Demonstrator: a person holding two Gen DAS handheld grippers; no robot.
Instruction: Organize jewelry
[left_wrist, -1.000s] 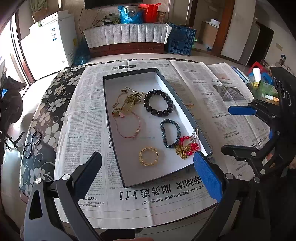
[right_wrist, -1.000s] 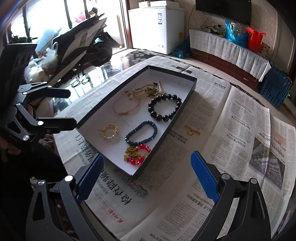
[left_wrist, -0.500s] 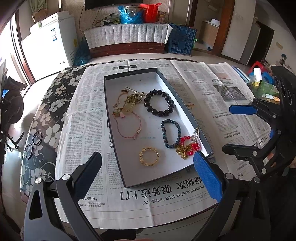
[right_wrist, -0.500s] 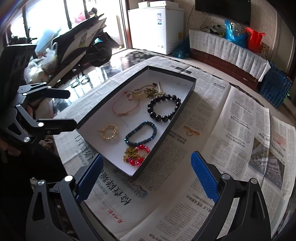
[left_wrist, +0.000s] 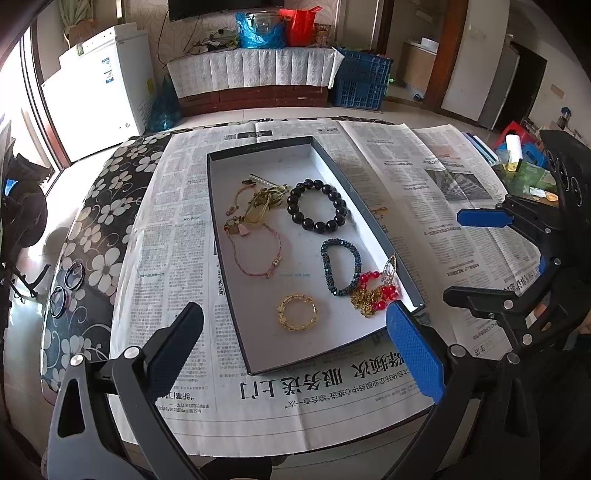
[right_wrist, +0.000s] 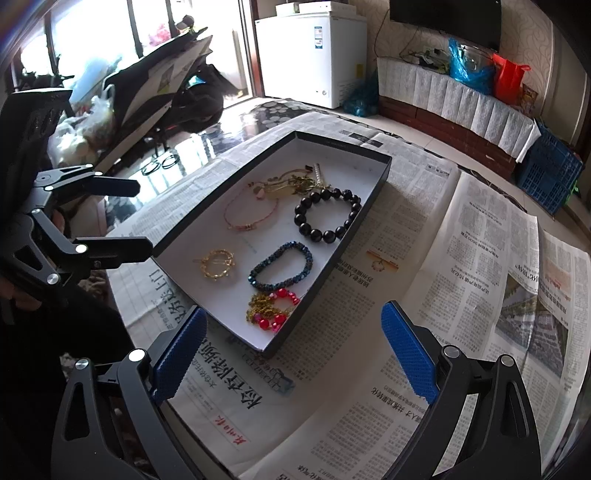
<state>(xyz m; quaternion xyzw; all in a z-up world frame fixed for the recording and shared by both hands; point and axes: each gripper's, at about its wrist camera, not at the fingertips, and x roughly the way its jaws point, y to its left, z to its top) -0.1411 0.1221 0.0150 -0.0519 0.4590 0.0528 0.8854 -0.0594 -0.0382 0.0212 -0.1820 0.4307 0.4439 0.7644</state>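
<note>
A shallow dark box (left_wrist: 258, 146) (right_wrist: 343, 142) with a white floor lies on newspaper. In it are a black bead bracelet (left_wrist: 317, 206) (right_wrist: 327, 216), a blue bead bracelet (left_wrist: 340, 266) (right_wrist: 280, 269), a gold ring-shaped piece (left_wrist: 297, 312) (right_wrist: 218, 264), a pink cord bracelet (left_wrist: 258, 254) (right_wrist: 251, 212), a red-bead and gold-chain piece (left_wrist: 376, 295) (right_wrist: 271, 308) and a tangle of gold cords (left_wrist: 262, 199). My left gripper (left_wrist: 293, 325) (right_wrist: 142, 218) hangs open before the box's near end. To the box's right, my right gripper (right_wrist: 293, 321) (left_wrist: 469, 256) is open too. Both are empty.
Newspaper sheets (left_wrist: 424, 177) cover a floral tablecloth (left_wrist: 96, 221) that bears two black rings (left_wrist: 66, 284). A small gold shape (right_wrist: 380, 263) on the paper right of the box may be jewelry or print. A white freezer (left_wrist: 99, 107) and blue crate (left_wrist: 364, 83) stand beyond.
</note>
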